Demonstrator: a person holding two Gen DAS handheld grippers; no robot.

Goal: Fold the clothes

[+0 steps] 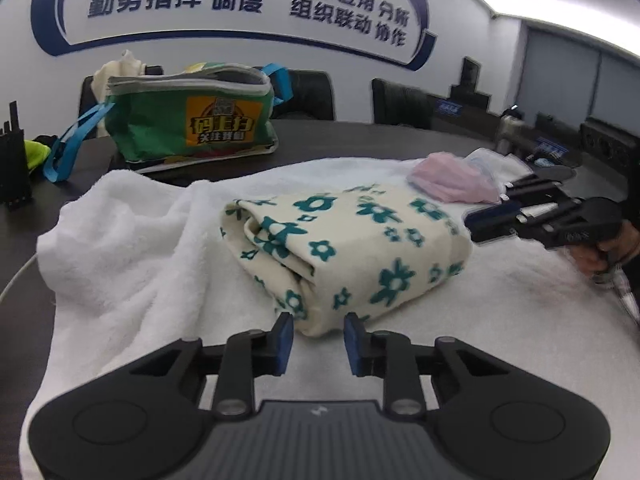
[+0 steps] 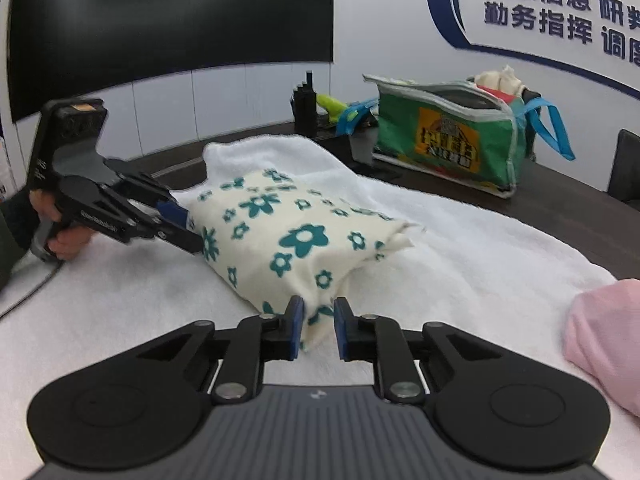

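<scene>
The folded garment (image 1: 352, 248), cream with teal flower print, lies at the centre of both wrist views on a white towel (image 1: 132, 248) spread over a dark table (image 1: 328, 140). It is folded into a thick, roughly rectangular bundle; in the left wrist view its layered open end faces the left of the frame.

The left gripper (image 1: 318, 342) sits at the lower centre of its own view, its blue-padded fingers apart, with a corner of the garment just ahead of the gap; contact cannot be confirmed from that view. In the right wrist view the same gripper (image 2: 184, 226) appears at the left of the frame, held by a hand (image 2: 60, 236), with its fingertips touching the garment's near-left edge.

The right gripper (image 2: 318, 328) occupies the lower centre of its own view, fingers apart, with a corner of the garment lying between them; the pads are not closed on the fabric. In the left wrist view it (image 1: 490, 220) shows at the right of the frame, its tips just beside the garment's right edge.

A pink garment (image 1: 452, 182) lies on the towel beyond the folded one, at the right. A green bag (image 1: 192, 120) with blue straps stands on the table at the upper left of the left wrist view.
</scene>
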